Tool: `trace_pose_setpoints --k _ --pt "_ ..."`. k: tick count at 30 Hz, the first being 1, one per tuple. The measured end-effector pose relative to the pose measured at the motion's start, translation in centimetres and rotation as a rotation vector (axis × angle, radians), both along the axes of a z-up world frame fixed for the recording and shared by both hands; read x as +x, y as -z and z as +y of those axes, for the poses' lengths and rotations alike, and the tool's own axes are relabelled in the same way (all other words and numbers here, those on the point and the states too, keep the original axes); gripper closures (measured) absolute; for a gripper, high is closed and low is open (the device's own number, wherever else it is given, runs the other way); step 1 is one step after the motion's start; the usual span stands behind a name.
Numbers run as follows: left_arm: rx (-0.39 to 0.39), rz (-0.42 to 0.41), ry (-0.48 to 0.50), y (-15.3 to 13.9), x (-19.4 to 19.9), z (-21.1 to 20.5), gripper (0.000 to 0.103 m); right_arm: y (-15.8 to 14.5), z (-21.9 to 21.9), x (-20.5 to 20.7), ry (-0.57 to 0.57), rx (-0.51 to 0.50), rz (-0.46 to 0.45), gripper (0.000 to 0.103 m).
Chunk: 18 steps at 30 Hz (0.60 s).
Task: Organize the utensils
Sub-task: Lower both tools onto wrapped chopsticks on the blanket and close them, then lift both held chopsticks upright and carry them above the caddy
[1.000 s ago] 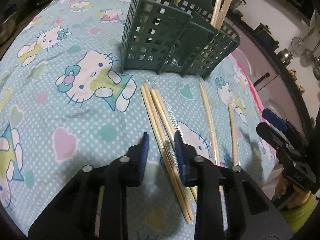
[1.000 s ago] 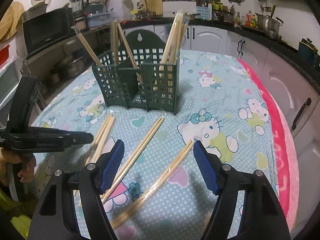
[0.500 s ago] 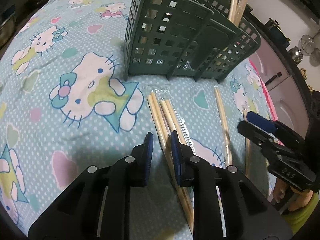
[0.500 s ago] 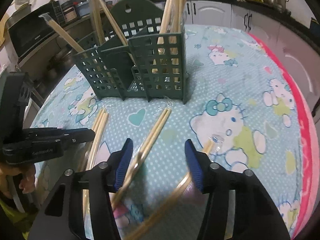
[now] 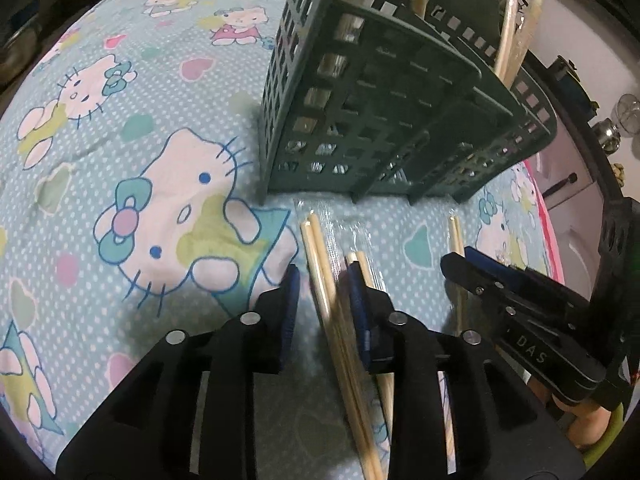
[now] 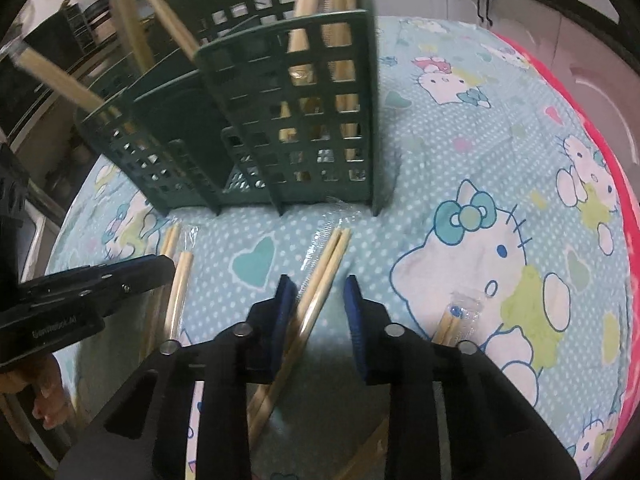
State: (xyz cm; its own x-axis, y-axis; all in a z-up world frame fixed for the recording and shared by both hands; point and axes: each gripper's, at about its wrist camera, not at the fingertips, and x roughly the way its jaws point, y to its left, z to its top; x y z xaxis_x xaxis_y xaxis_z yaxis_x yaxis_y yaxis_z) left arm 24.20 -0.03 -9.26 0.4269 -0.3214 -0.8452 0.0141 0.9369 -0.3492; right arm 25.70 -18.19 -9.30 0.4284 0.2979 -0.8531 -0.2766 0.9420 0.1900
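Observation:
A dark green lattice holder (image 5: 360,120) (image 6: 280,120) stands on the cartoon-cat tablecloth with several wrapped chopsticks upright in it. My left gripper (image 5: 324,292) hangs low over one chopstick pair (image 5: 320,256) lying in front of the holder. Its jaws are opening, and the pair runs between the pads with a gap on each side. My right gripper (image 6: 318,300) straddles another chopstick pair (image 6: 324,268). Its jaws are closing, and the left pad is near the sticks while the right pad stands clear. Each gripper shows in the other's view: the right gripper (image 5: 472,264) and the left gripper (image 6: 160,268).
More wrapped chopstick pairs lie on the cloth: one (image 5: 362,260) beside my left gripper's right finger, one (image 5: 454,232) under the right gripper, one (image 6: 452,320) at the lower right. A pink cloth border (image 6: 624,240) marks the table's right edge, with kitchen cabinets behind.
Both grippers have moved forward and down towards the holder. The right jaws have narrowed a lot around a chopstick pair. The left jaws have widened slightly.

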Motion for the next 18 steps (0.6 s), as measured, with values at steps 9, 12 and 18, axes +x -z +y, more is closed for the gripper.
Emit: trace_pose_setpoints --k 9,12,18 --pt "0.065 -0.011 -0.004 -0.1 1.2 -0.5 0.087 -0.3 -2.0 0.2 0.041 0.115 0.027 0.096" --pt "0.088 -0.025 0.009 0.0 1.2 -0.6 0.091 -1.0 -2.4 -0.2 0.039 0.161 0.017 0.096" --pt "0.044 -0.031 0.025 0.0 0.8 1.3 0.097 -2.8 -2.7 -1.5 0.027 0.22 -0.006 0.097"
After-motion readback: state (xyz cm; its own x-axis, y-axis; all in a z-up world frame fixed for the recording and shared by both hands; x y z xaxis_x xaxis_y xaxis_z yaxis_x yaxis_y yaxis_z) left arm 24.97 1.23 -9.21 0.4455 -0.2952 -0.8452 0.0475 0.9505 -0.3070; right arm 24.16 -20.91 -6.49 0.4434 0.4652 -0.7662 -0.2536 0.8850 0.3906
